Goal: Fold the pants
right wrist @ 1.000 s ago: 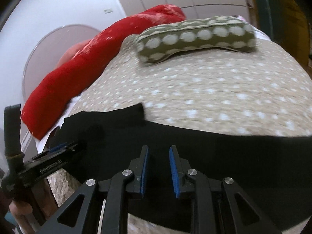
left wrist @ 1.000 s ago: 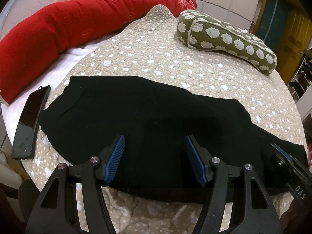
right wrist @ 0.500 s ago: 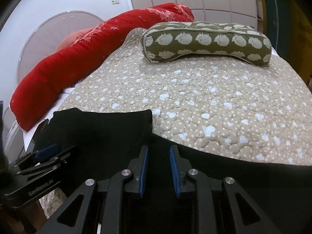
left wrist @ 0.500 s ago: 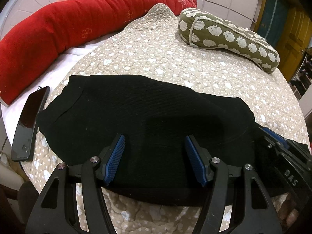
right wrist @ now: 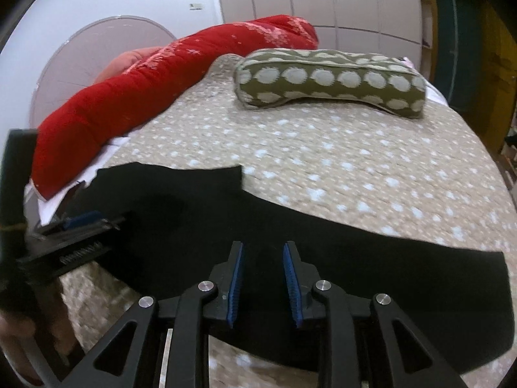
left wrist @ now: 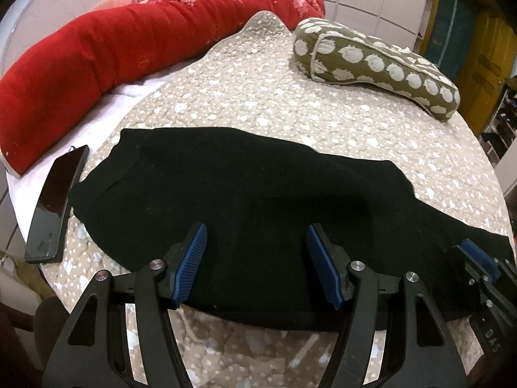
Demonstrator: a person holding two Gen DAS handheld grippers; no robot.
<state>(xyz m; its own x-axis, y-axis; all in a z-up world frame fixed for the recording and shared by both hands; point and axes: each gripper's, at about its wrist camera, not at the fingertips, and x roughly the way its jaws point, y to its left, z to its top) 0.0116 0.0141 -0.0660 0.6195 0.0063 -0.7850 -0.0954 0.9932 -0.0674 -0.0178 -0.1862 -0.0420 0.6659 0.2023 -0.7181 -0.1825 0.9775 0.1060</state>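
Observation:
Black pants [left wrist: 258,187] lie flat across the near part of the quilted bed, waist end to the left, one layer folded over another. My left gripper [left wrist: 257,229] hovers over their near edge, open wide, nothing between its blue pads. In the right wrist view the pants [right wrist: 355,258] stretch to the right. My right gripper [right wrist: 263,245] sits just above them with a narrow gap, its jaws opening, and no cloth pinched between the pads. Each gripper shows in the other's view: the right gripper [left wrist: 478,258] at the far right, the left gripper [right wrist: 80,223] at the far left.
A long red bolster [left wrist: 113,55] curves along the bed's far left side. A green spotted pillow [left wrist: 371,61] lies at the far right. A dark phone [left wrist: 55,203] rests at the left edge of the quilt [left wrist: 290,113], close to the pants.
My right gripper's jaws have parted a little, and it has shifted sideways over the pants and rolled slightly. The left gripper and the pants' left end have stayed put.

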